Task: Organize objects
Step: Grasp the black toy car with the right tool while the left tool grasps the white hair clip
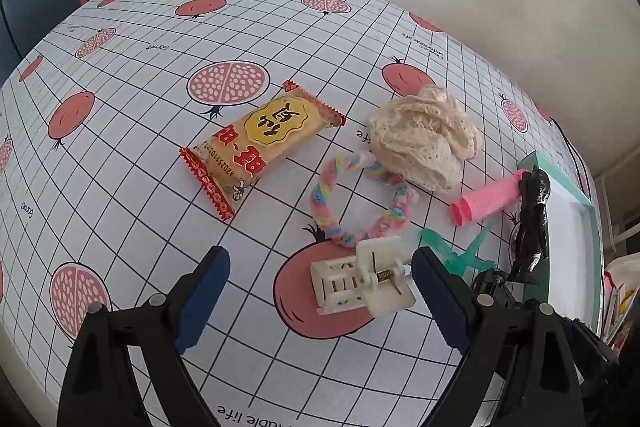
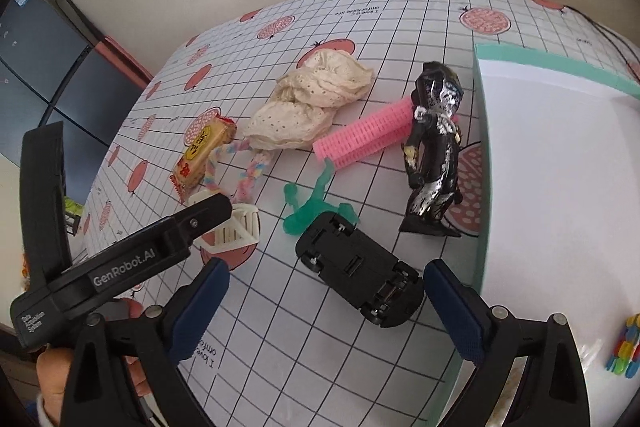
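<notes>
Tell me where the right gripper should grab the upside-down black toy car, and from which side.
Grip the toy car across its narrow body, midway between the wheel pairs, coming from above. It lies wheels-up between the open right gripper fingers, its flat sides exposed; the wheels and rounded ends would probably slip.

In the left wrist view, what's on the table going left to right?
Snack packet → pastel twisted ring → cream lace cloth → pink hair roller → black figurine → box with teal rim. The white clip and green toy overlap these, so I leave them out.
</notes>
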The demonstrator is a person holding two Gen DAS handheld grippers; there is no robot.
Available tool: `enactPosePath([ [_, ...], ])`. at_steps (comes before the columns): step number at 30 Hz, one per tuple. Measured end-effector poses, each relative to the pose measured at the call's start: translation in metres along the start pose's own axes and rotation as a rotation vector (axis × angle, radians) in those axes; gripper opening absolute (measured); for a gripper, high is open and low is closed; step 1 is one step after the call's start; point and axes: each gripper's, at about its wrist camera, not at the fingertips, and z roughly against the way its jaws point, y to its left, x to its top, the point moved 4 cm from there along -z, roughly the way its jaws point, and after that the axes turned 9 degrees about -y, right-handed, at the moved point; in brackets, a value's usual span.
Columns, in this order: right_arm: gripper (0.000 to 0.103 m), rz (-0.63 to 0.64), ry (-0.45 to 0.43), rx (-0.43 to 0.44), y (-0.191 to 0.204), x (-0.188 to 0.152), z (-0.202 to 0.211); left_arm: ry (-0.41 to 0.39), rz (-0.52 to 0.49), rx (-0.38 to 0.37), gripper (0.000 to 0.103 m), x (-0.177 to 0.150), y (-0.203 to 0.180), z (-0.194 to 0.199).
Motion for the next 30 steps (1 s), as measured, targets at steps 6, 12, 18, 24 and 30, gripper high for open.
enactPosePath([
  [6,0.096,-0.068,-0.003,0.048,-0.005,-0.002,0.007,0.0,0.002,-0.001,0.093,-0.001,0.0,0.0],
  [12,0.082,0.004,-0.004,-0.061,-0.006,-0.002,0.004,0.003,0.023,-0.006,0.093,0.0,0.002,-0.002],
  [18,0.076,0.081,0.007,-0.125,0.001,-0.005,-0.005,-0.002,0.007,-0.008,0.093,0.0,-0.001,-0.002],
  [24,0.073,0.116,0.012,-0.163,0.004,-0.006,-0.012,-0.017,-0.029,-0.011,0.093,0.0,-0.008,-0.003],
  [30,0.07,0.127,0.009,-0.186,0.006,-0.006,-0.017,-0.009,-0.05,-0.005,0.093,-0.001,-0.012,-0.006],
])
